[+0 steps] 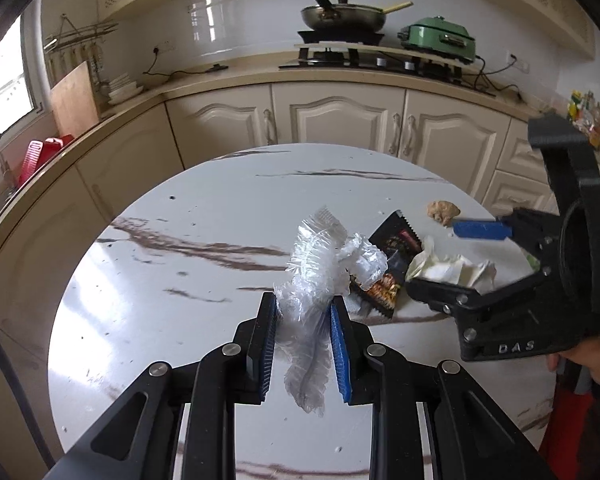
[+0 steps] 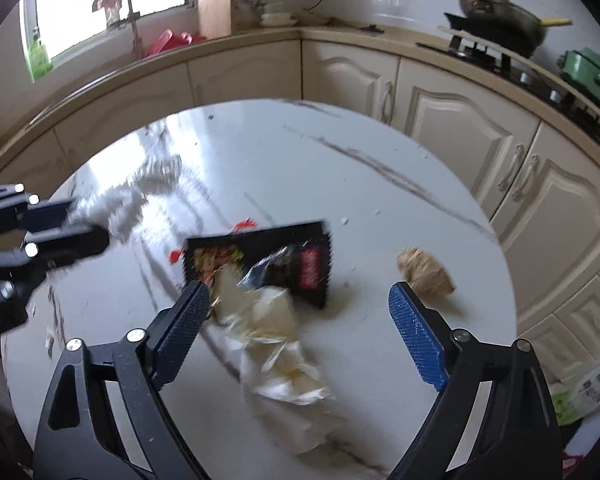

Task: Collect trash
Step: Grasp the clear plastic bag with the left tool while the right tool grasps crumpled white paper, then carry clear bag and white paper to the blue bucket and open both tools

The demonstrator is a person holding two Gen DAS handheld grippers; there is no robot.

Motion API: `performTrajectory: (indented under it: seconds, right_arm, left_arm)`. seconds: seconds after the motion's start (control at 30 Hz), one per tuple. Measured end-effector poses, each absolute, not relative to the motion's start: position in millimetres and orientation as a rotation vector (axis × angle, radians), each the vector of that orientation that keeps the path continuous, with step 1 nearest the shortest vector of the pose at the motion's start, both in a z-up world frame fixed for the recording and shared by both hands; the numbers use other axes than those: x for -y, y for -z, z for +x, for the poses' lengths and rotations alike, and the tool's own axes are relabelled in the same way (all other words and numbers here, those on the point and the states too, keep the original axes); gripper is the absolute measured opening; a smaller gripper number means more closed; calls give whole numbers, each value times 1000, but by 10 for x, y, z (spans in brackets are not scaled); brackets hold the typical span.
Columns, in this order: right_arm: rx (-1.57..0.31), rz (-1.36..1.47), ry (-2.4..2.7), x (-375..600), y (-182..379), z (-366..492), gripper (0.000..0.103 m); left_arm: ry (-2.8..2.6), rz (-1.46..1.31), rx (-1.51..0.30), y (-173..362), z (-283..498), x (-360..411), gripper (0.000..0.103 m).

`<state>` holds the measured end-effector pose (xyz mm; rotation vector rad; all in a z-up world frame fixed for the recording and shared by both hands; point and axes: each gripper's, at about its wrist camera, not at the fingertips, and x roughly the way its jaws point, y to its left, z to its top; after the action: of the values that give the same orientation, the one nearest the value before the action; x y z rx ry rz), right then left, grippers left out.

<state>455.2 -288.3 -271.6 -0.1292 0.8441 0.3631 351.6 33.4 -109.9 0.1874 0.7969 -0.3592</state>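
My left gripper [image 1: 303, 308] is shut on a crumpled clear plastic wrap [image 1: 316, 264] and holds it above the round marble table [image 1: 180, 280]. A black snack wrapper [image 1: 392, 264] lies just right of it, with a crumpled white tissue [image 1: 452, 270] and a brown paper ball [image 1: 443, 211] further right. My right gripper [image 2: 300, 300] is open over the white tissue [image 2: 276, 340], with the black wrapper [image 2: 284, 260] just beyond its fingertips and the brown ball [image 2: 426, 271] by its right finger. The right gripper also shows in the left wrist view [image 1: 444, 256], and the left gripper in the right wrist view [image 2: 72, 224].
Cream kitchen cabinets [image 1: 340, 120] curve round behind the table. A pan [image 1: 342, 16] and a green cooker [image 1: 438, 38] stand on the counter. A green-and-white bag [image 2: 588, 392] lies low at the right beyond the table's edge.
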Motion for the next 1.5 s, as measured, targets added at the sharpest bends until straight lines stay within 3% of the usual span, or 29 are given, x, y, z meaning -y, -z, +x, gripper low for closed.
performTrajectory:
  seconds: [0.1,0.17,0.23,0.3,0.33,0.4,0.6,1.07,1.5]
  right_arm:
    - [-849,-116,-374,2908,2732,4434,88]
    - [-862,-109,-387,2916,2753,4400,81]
    - [-881,-104,-388,2922,2785,4408,62]
    - [-892,-98,-390,2928,2811,4420,52]
    - [-896,-90,-396,2933,2822,4420,39]
    - [-902,-69,-431,2932,2835,4403,32]
    - [-839,-77,-433,2891,2671,4127,30]
    - [-496,51,-404,3266,1511,2611,30]
    - [-379,172,-222,4419,1346,1485,30]
  left_arm:
    - [355,183,-793,1077,3409,-358,22]
    - [354,176,-793,1068,3357,-366,22]
    - [353,174,-795,1068,3317,-368,22]
    - [353,172,-795,1050,3254,-357,22]
    - [354,173,-793,1032,3212,-353,22]
    - [348,174,-784,993,3125,-349,22]
    - [317,150,-722,809,2841,-386,22]
    - [318,161,-464,331,1580,-9,22]
    - [515,237,-402,324,808,987,22]
